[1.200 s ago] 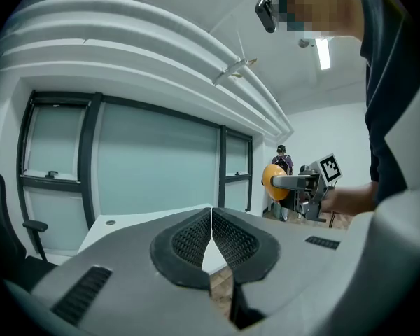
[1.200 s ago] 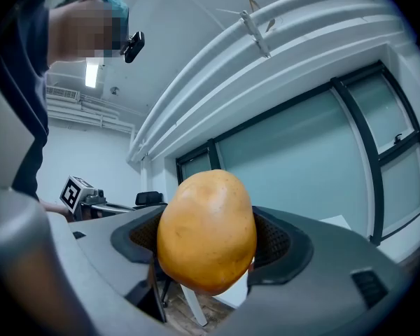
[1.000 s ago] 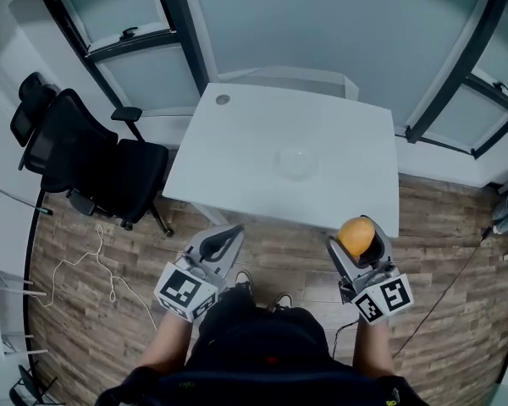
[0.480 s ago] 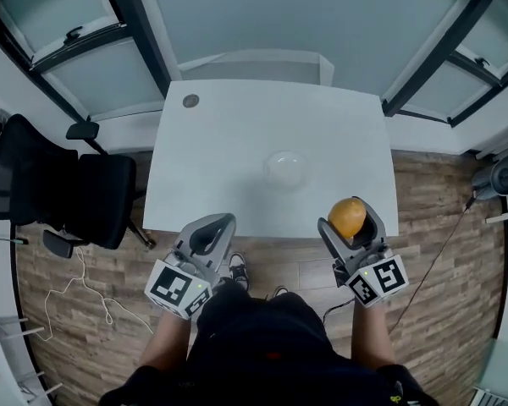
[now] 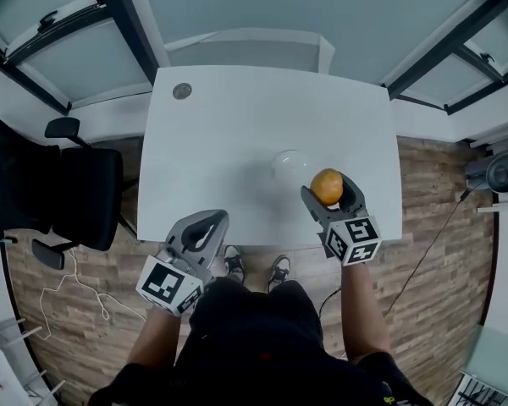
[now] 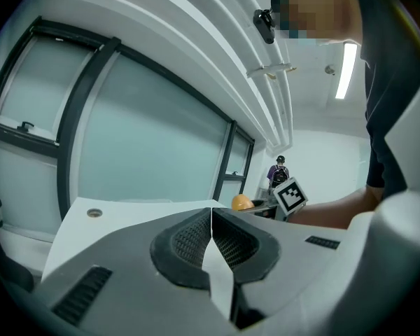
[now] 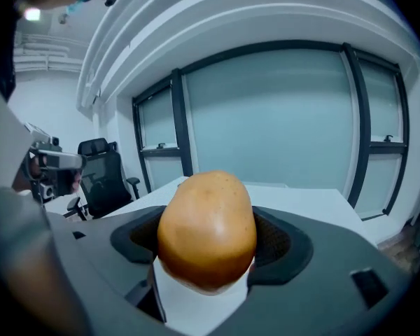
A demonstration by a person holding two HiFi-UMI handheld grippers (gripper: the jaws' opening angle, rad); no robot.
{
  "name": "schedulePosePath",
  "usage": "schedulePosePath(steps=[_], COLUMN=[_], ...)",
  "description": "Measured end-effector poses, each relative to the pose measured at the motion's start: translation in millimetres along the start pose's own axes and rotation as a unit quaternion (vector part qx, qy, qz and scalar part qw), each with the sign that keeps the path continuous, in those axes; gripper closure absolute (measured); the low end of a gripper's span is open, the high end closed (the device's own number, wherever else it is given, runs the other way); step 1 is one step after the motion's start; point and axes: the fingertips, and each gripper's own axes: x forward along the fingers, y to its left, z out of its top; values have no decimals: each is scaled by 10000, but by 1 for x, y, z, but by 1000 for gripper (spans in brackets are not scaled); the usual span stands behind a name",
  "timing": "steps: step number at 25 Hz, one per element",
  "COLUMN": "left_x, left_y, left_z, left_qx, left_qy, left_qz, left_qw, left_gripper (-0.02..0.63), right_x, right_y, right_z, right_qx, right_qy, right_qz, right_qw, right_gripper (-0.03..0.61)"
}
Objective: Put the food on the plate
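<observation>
An orange, potato-like piece of food (image 5: 327,186) (image 7: 206,228) is clamped in my right gripper (image 5: 328,194), which hovers over the white table's (image 5: 220,150) front right part. A small clear plate (image 5: 290,166) lies on the table just left of and beyond the food. My left gripper (image 5: 202,231) is at the table's front edge on the left, jaws pressed together with nothing between them (image 6: 211,236). From the left gripper view the food (image 6: 242,202) shows far off, beside the right gripper's marker cube (image 6: 291,195).
A round grommet (image 5: 182,90) sits at the table's far left corner. A black office chair (image 5: 51,184) stands left of the table. Glass partition walls with dark frames (image 5: 118,15) rise behind it. A cable (image 5: 76,286) lies on the wooden floor.
The right gripper has carried the food forward from the near edge to above the table beside the plate. The left gripper has stayed near the front edge. The head view has shifted forward.
</observation>
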Motion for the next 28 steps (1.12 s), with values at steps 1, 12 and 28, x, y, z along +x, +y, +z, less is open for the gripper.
schedulePosePath(steps=[1,12,28], left_x=[5,33,31], left_y=[1,-4,18], left_z=[-2,-17,-31], left_qx=[-14,-150,-497], left_qy=[25,99,199], left_qz=[-6,118,436], left_qw=[10000,9998,9976], left_gripper=[591,591,591], right_x=[14,114,130], right_y=[-3,-25,-19], right_z=[-11,-111,-127], right_qx=[-26,-568,-1436], right_qy=[165,1578,2205], right_qz=[28,523,643], right_qw=[9999,9844,9626], right_gripper=[202,202,198])
